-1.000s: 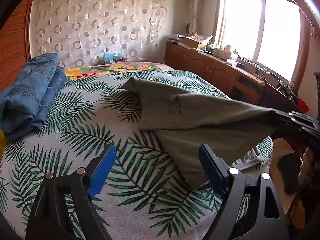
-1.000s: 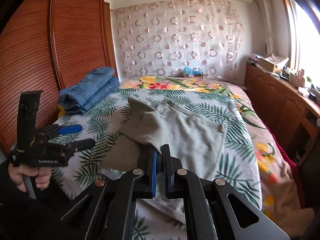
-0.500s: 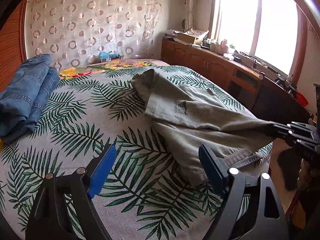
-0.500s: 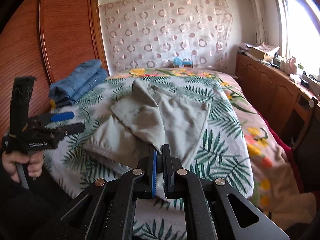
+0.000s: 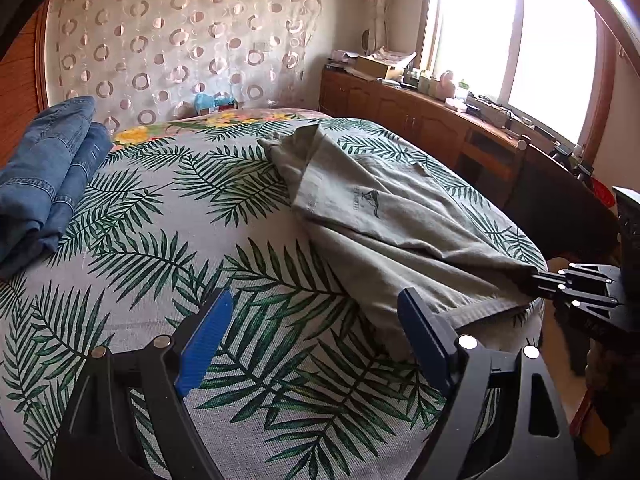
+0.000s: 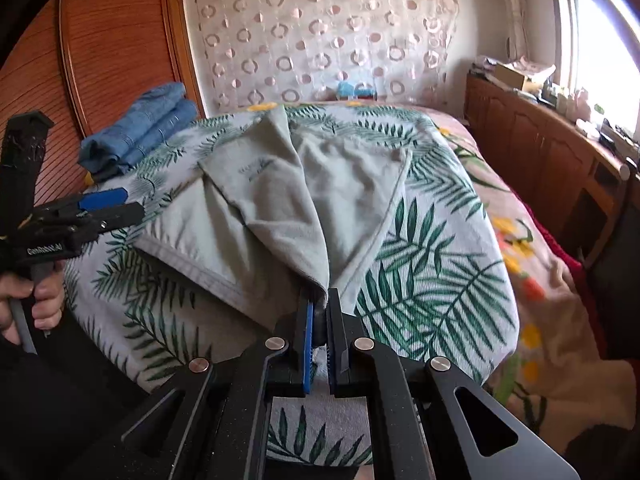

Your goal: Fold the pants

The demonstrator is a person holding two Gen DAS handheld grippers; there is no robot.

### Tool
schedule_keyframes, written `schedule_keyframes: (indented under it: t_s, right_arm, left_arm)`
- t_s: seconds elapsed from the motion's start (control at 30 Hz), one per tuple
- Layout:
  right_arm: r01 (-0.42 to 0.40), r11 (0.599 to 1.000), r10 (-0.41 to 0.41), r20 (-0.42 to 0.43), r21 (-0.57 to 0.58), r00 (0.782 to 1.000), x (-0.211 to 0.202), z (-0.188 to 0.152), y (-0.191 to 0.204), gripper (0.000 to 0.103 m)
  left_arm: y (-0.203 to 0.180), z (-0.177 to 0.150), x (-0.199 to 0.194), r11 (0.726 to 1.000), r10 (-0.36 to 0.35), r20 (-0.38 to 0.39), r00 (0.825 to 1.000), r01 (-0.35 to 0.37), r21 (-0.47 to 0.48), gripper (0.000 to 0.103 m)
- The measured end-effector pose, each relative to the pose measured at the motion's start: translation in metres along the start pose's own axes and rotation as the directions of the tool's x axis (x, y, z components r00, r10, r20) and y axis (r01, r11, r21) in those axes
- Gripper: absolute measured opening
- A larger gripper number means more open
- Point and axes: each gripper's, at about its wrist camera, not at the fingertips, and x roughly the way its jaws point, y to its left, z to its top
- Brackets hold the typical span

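Observation:
Grey-green pants (image 5: 384,216) (image 6: 280,208) lie crumpled on the leaf-print bed, stretching from the middle toward its near right edge. My right gripper (image 6: 319,304) (image 5: 538,278) is shut on a bunched edge of the pants at the bed's near edge, pulling the cloth taut. My left gripper (image 5: 312,316) stands open over bare bedspread just left of the pants' hem, with nothing between its blue pads. In the right wrist view the left gripper (image 6: 116,204) shows at the left, held by a hand (image 6: 38,296).
Folded blue jeans (image 5: 44,168) (image 6: 140,132) are stacked at the bed's far left beside a wooden headboard (image 6: 104,44). A wooden cabinet (image 5: 420,120) with clutter runs under the window on the right. A flowered blanket (image 6: 540,280) hangs off the right side.
The pants, lifted off the bed a second ago, have come down and now lie spread on the bedspread. The right gripper has kept its grip; the left stayed open.

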Motion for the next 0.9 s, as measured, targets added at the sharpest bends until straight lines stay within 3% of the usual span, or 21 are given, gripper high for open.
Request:
schedule_keyframes:
  t_s: [0.27,0.5,0.63,0.9]
  right_arm:
    - [0.017,1.000,-0.017,-0.001,-0.009,1.000,-0.002,0.003,0.002,0.005]
    - [0.009,1.000,-0.009,0.067,0.001,0.998,-0.024,0.010,0.002,0.017]
    - [0.007,1.000,-0.007,0.098,0.002,0.995,-0.032,0.011,0.000,0.019]
    - [0.002,0.999,0.003,0.103,-0.049,0.995,-0.011,0.021,0.014,0.022]
  left_arm:
    - [-0.005,-0.006,0.009,1.000,0.016,-0.037,0.999,-0.015,0.014,0.085]
    - [-0.005,-0.008,0.013,1.000,0.021,-0.063,0.998,-0.020,0.016,0.085]
    - [-0.004,-0.010,0.016,1.000,0.027,-0.079,0.997,-0.026,0.015,0.085]
    - [0.002,-0.011,0.014,1.000,0.013,-0.080,0.997,-0.013,-0.002,0.085]
